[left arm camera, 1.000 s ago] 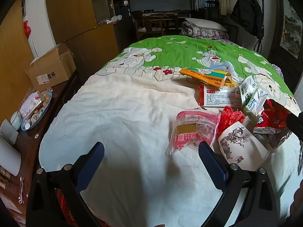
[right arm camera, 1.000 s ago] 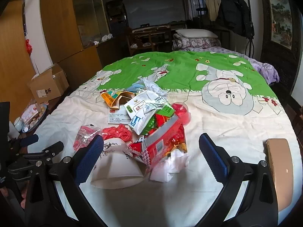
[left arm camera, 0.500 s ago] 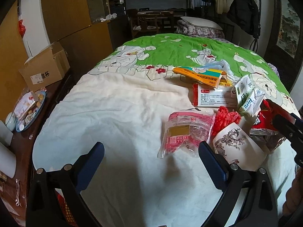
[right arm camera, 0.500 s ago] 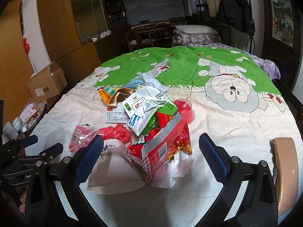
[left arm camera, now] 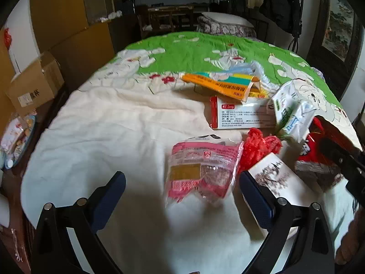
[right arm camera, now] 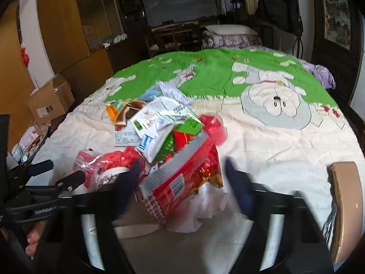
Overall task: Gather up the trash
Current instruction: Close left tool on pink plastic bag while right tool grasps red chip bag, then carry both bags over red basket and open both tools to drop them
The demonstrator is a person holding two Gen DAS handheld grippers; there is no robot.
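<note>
Both claws have dropped closer to the trash heap on the bed (left arm camera: pixel 114 125).
Right claw (right arm camera: pixel 182 169) has just been closing around the red snack bag (right arm camera: pixel 182 175), pads not clearly pressing; left claw (left arm camera: pixel 182 182) gapes wide before the pink wrapper (left arm camera: pixel 200 171).

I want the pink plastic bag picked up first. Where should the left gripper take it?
Probably at the crumpled near end of the pink bag, coming down from the camera's side. It lies flat and limp between the open fingers of the left gripper, so a raised fold gives the pads purchase.
</note>
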